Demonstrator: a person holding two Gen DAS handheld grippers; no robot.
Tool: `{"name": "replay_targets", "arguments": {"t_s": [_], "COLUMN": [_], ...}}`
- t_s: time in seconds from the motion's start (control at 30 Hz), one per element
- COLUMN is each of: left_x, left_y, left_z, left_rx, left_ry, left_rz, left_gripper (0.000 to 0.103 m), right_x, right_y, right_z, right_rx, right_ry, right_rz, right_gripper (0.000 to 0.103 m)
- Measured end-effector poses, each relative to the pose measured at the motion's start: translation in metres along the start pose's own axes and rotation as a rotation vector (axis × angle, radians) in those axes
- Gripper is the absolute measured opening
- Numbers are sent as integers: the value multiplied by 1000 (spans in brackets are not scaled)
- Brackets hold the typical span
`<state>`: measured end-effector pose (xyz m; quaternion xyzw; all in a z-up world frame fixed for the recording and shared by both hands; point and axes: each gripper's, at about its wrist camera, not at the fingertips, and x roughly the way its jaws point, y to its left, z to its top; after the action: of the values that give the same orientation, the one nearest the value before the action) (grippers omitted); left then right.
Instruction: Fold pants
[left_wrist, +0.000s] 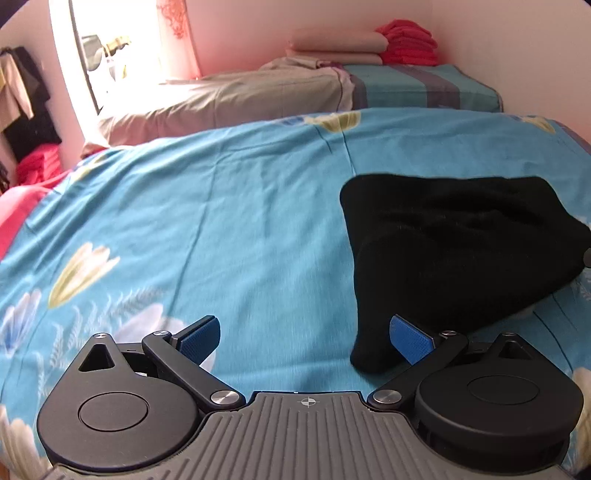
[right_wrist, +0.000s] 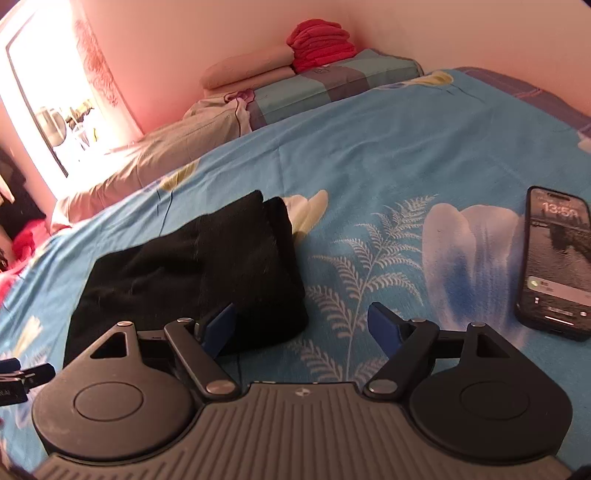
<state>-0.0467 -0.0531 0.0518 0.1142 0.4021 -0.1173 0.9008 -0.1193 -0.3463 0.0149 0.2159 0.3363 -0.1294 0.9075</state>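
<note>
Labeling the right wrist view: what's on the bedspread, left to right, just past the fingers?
pants → white flower print → phone

Right of the left jaws, the black pants (left_wrist: 461, 254) run past the frame edge. Right of the right jaws, the phone (right_wrist: 557, 262) is cropped, its smaller screen text illegible.
</note>
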Motion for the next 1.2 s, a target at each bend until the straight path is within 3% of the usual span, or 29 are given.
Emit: {"name": "replay_targets", "arguments": {"t_s": [0.23, 0.57, 1.2], "left_x": [-2, -2, 13], "left_y": [-9, -30, -33], "left_z": [-16, -27, -24], "left_rx": [6, 38, 52], "left_ry": [77, 152, 200], "left_rz": [-7, -33, -21], "left_gripper": [103, 103, 103], "right_x": [-11, -19, -12], "right_y": [26, 53, 59], "right_z": [-23, -46, -44], "right_rx": [-187, -338, -336], "right_ry": [23, 55, 83], "right_rz": [-60, -45, -7], "right_gripper": [89, 95, 96]}}
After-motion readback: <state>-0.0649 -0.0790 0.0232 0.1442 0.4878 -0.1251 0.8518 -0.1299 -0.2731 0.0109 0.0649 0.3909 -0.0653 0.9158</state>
